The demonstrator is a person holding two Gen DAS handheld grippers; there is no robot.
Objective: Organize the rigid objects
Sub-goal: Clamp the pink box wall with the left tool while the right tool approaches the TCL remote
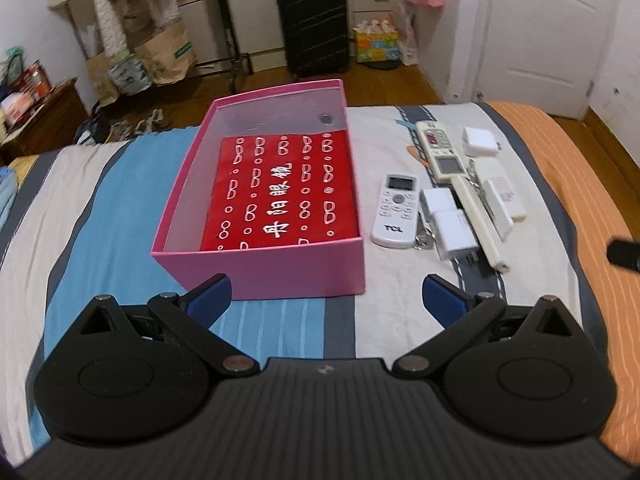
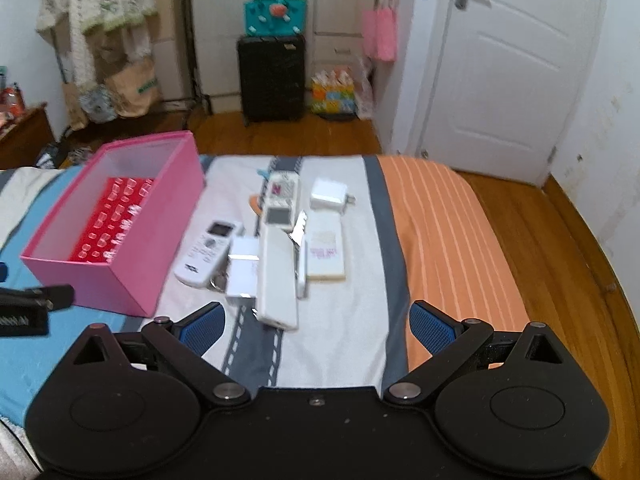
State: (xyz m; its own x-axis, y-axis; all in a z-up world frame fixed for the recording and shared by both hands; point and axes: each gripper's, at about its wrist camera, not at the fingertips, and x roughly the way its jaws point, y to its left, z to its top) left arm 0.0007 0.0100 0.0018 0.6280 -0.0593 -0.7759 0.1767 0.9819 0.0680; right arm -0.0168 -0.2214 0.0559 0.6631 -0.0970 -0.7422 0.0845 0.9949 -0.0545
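A pink box (image 1: 296, 272) with a red patterned sheet (image 1: 280, 192) on its floor sits on the bed; it also shows in the right wrist view (image 2: 132, 252). To its right lie a white TCL remote (image 1: 396, 210), a long cream remote (image 1: 452, 176), white chargers (image 1: 452, 228) and a white case (image 1: 500, 200). The same pile shows in the right wrist view: TCL remote (image 2: 208, 252), long remote (image 2: 276, 256), far charger (image 2: 330, 196), case (image 2: 326, 248). My left gripper (image 1: 326, 300) is open and empty, just before the box. My right gripper (image 2: 316, 324) is open and empty, just before the pile.
The bed has a striped cover, blue on the left (image 1: 100, 220) and orange on the right (image 2: 448, 232). Beyond its far edge are wooden floor, a black suitcase (image 1: 314, 28), paper bags (image 1: 164, 56) and a white door (image 2: 508, 64).
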